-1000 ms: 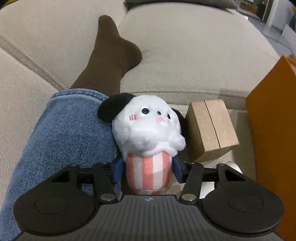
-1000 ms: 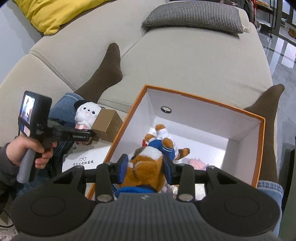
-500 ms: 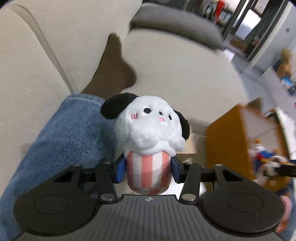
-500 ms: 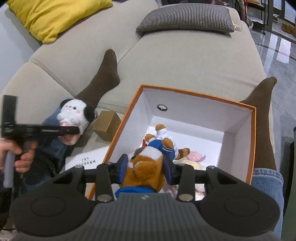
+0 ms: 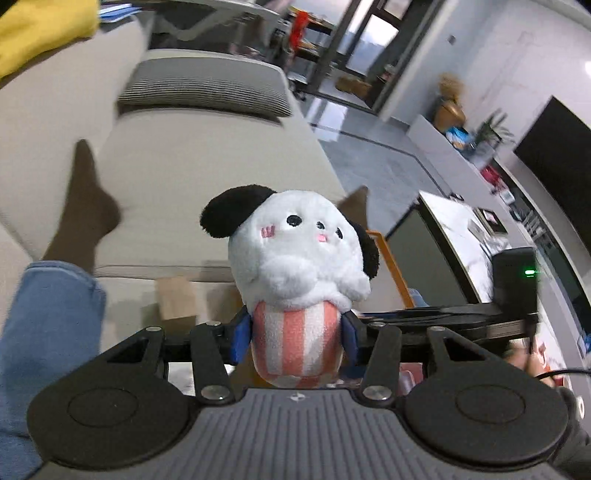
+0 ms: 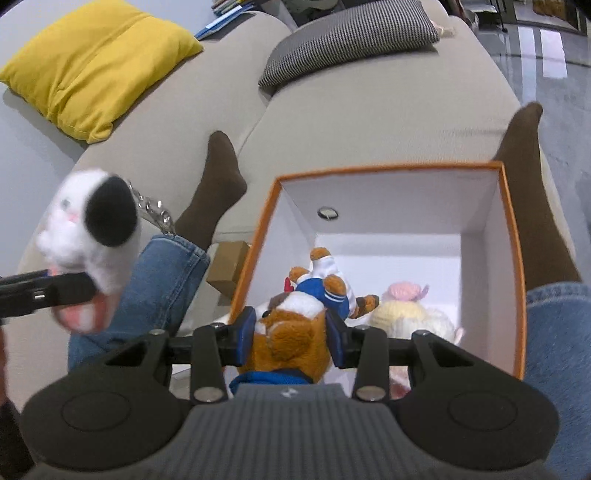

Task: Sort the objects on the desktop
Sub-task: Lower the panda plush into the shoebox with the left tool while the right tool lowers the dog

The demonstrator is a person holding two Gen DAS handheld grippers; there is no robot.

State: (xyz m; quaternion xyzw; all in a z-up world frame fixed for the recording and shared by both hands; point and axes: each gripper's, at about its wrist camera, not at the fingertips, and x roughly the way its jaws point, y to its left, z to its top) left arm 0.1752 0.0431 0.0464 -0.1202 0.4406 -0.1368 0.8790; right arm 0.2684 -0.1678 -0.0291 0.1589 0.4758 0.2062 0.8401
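Note:
My left gripper (image 5: pixel 295 332) is shut on a white plush dog (image 5: pixel 295 254) with black ears and a pink striped body, held up in the air. It also shows at the left of the right wrist view (image 6: pixel 92 236), blurred, with a keychain hanging. My right gripper (image 6: pixel 290 338) is shut on a brown plush bear (image 6: pixel 291 332) in blue clothes, at the near edge of the orange box (image 6: pixel 513 277). A pale yellow plush (image 6: pixel 410 317) lies inside the box.
A small brown cardboard box (image 6: pixel 229 269) sits left of the orange box. The person's legs in jeans and brown socks (image 6: pixel 218 184) flank the box on the beige sofa. A yellow cushion (image 6: pixel 92 62) and a checked cushion (image 6: pixel 351 33) lie behind.
My left gripper has lifted the white plush dog off the sofa and swung it up and to the right. My right gripper has kept its hold on the bear over the box.

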